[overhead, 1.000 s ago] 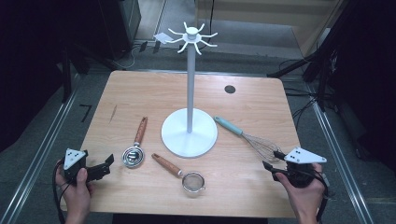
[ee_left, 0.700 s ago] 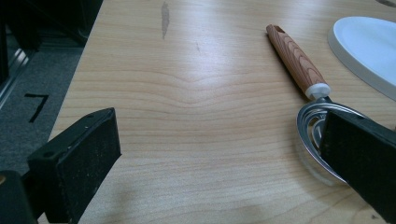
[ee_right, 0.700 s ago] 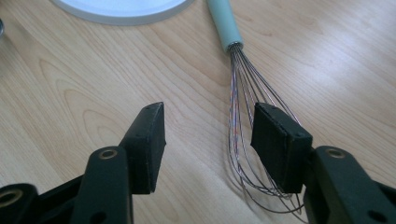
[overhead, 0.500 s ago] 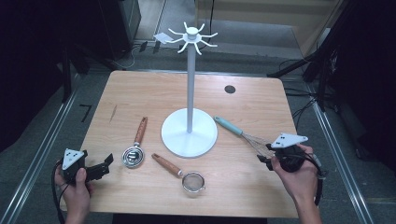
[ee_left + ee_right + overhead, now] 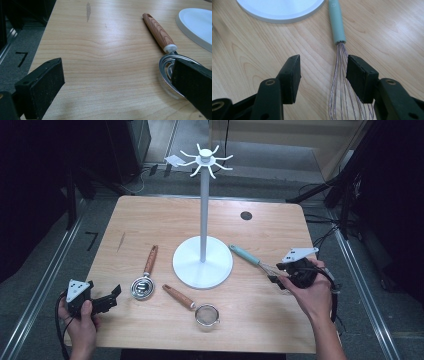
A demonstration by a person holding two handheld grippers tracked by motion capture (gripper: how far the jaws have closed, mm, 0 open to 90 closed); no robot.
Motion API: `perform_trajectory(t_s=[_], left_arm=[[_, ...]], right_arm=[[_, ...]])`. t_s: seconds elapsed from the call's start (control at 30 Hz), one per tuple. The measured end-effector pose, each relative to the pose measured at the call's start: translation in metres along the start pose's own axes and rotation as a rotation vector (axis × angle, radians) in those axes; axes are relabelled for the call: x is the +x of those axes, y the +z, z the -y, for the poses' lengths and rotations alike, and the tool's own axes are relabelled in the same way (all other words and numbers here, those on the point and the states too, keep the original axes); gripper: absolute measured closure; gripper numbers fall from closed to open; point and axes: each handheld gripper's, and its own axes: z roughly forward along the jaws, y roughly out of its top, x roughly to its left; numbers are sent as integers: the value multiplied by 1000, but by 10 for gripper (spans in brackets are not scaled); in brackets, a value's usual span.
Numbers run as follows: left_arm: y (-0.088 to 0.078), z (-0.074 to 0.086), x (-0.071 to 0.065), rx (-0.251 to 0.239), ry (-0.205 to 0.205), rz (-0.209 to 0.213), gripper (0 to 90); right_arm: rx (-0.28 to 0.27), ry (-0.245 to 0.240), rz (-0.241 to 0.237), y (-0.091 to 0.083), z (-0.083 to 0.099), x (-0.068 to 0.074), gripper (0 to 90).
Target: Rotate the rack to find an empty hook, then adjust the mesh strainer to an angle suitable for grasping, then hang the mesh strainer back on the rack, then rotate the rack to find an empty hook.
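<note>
The left hand (image 5: pixel 80 320) grips the left gripper (image 5: pixel 111 296) low at the near left, its jaws spread wide and pointing right and slightly away. The right hand (image 5: pixel 310 292) comes in on a long forearm and holds the right gripper (image 5: pixel 274 279) with its jaws parted, aimed left, its grey plate (image 5: pixel 298 254) on top.

We see the wooden table (image 5: pixel 150 220) evenly and brightly lit from above, while the surroundings fall into deep darkness. A soft glare streaks the tabletop near the wood-handled tool (image 5: pixel 159 32) in the left gripper view. The white stand base (image 5: pixel 279 8) looks slightly overexposed. Near jaws appear soft, and the high view is mildly grainy.
</note>
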Motion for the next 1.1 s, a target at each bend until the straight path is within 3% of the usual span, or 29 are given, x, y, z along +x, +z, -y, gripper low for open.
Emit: perform_trajectory(t_s=[0.37,0.8,0.93,1.1], left_arm=[[0,0,0,-6,-5,4,0],[-1,1,0,-6,-2,4,0],[-1,1,0,-7,-5,6,0],[-1,1,0,-9,-1,6,0]], right_arm=[[103,-29,5,20,-19,-4,494],[158,-63,37,33,-39,-7,476],[155,-60,36,36,-42,-7,496],[196,-48,33,47,-47,-9,511]])
